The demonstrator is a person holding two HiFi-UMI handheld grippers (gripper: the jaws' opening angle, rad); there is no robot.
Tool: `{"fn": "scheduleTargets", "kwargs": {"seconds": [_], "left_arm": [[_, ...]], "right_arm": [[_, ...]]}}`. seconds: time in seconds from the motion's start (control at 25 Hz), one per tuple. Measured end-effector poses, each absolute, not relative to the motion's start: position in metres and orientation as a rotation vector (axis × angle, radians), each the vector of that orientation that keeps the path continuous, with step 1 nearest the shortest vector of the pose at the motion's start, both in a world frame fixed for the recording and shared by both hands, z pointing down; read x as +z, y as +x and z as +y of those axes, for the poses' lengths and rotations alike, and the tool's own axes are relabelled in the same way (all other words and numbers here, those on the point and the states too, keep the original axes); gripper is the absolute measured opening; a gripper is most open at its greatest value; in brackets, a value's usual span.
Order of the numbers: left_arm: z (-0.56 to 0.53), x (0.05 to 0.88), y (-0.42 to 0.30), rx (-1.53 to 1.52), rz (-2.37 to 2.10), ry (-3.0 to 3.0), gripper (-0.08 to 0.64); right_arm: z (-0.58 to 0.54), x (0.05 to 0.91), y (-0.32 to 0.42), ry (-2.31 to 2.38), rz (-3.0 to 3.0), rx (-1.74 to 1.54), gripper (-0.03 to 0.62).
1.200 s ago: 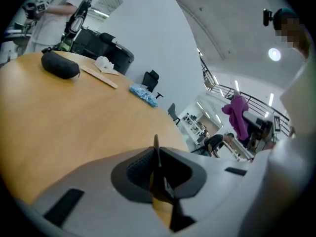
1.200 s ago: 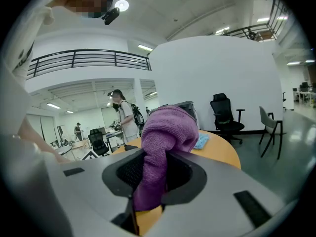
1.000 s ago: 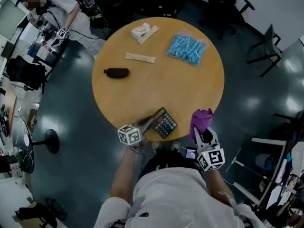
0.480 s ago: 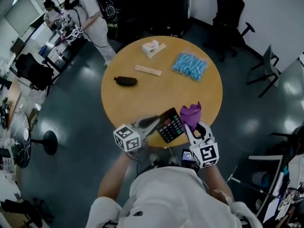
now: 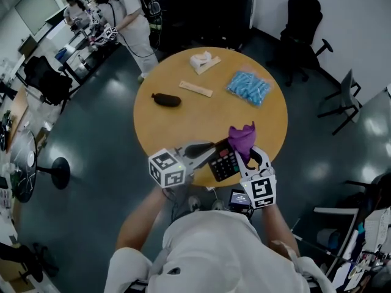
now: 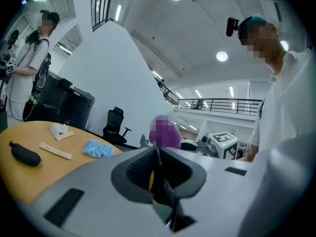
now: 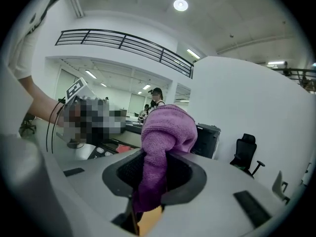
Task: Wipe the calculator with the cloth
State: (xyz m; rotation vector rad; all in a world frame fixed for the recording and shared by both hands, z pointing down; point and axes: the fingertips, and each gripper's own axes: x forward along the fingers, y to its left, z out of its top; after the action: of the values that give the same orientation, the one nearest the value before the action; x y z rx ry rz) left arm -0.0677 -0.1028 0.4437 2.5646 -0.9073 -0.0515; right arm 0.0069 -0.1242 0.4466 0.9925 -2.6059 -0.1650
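Heads up, biggest risk imo is the calculator (image 5: 225,162) slipping. Your left hand-held gripper (image 5: 209,149) is pinching it by just one edge, jaws nearly together on the thin body, so in the left gripper view it's only a dark sliver edge-on between them. It's up in the air, not resting on anything, and from the head view it sits over the near edge of the counter (image 5: 201,112), right in front of you. If you push hard with the cloth (image 5: 242,139), the far unsupported end can lever around in the pinch and twist out. From there it prob hits the counter edge or goes straight to the floor. Your right hand-held gripper (image 5: 249,156) is clamped on a bunched bit of the purple cloth, w/ the rest puffing out past the jaws. A dragging stroke could tug it loose, or you'd end up rubbing w/ the jaw tips instead of fabric. Orientation: the key face points up and over toward the cloth side, tilted rather than flat. The long axis looks diagonal in the head view, running from the pinched end out to the right and back toward you. Can't tell which end has the display tbh.
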Motion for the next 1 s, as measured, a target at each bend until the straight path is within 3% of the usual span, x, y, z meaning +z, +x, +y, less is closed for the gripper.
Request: {"fn": "scheduleTargets", "kwargs": {"seconds": [0.48, 1.0], "left_arm": [[-0.097, 0.448, -0.080, -0.049, -0.857, 2.535, 0.044], [-0.087, 0.454, -0.072, -0.096, -0.817, 2.518, 0.044]], "right_arm": [[-0.069, 0.459, -0.047, 0.543, -2.477, -0.585, 0.100], [-0.017, 0.477, -0.053, 0.266, -2.350, -0.840, 0.100]]}}
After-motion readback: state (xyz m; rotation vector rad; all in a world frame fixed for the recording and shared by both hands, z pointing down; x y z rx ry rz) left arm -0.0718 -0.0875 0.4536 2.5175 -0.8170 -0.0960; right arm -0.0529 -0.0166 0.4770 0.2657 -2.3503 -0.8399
